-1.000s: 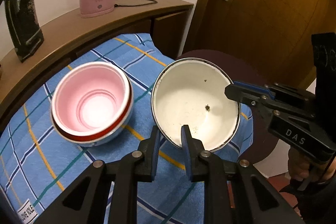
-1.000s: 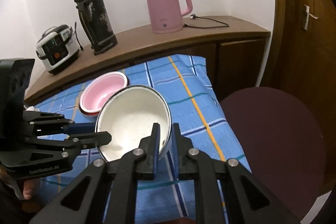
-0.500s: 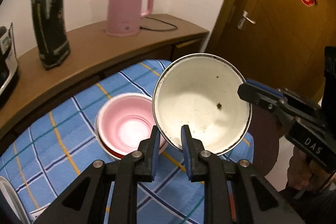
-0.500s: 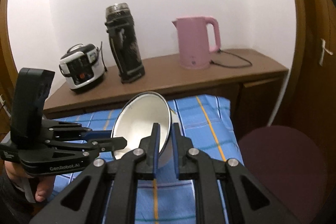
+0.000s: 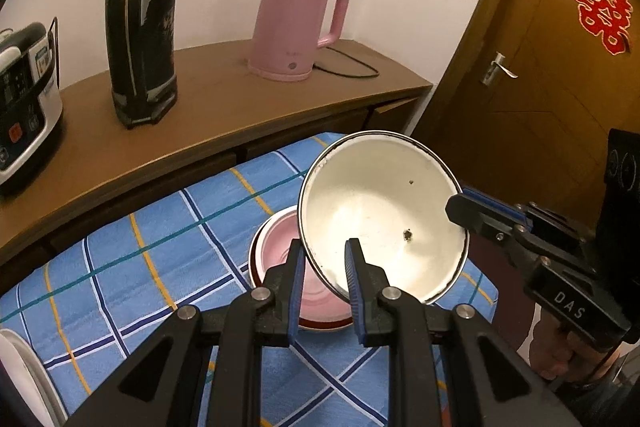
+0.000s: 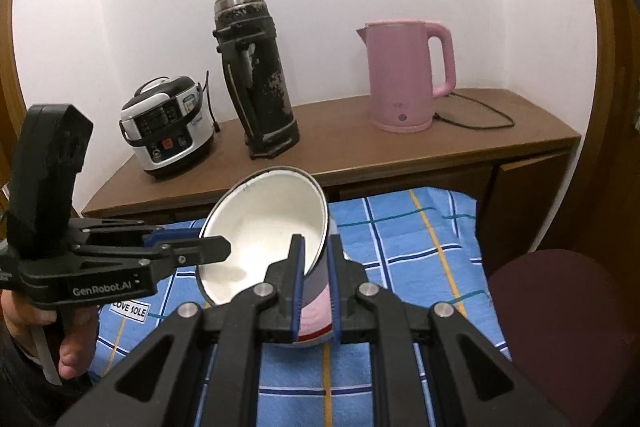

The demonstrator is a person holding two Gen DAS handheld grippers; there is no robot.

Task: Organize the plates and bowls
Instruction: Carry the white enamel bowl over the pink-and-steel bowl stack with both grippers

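the white enamel bowl [image 5: 380, 215] is up in the air, tilted so its pale inside faces the left wrist camera, and it hangs above the pink bowl [image 5: 280, 251] that sits on the blue checked cloth [image 5: 132, 267]. the left gripper [image 5: 323, 267] pinches the near rim of the white bowl, one blue pad inside and one outside. the right gripper [image 6: 316, 259] clamps the opposite edge, its jaws nearly pressed together with the thin wall of the bowl between them. in the left wrist view the right gripper comes in from the right and its tip lies over the bowl's right rim; in the right wrist view the left gripper reaches in from the left, gripped by a hand [image 6: 36, 323].

the pink bowl has a dark red band near its base and is partly hidden behind the raised bowl. at the far side, a wooden counter [image 6: 360, 155] carries a rice cooker [image 6: 168, 127] at the left, a tall black flask [image 6: 256, 79] in the middle and a pink kettle [image 6: 404, 75] at the right. a white plate edge [image 5: 24, 375] shows at the near left of the cloth. a dark maroon stool [image 6: 560, 319] stands to the right of the cloth.
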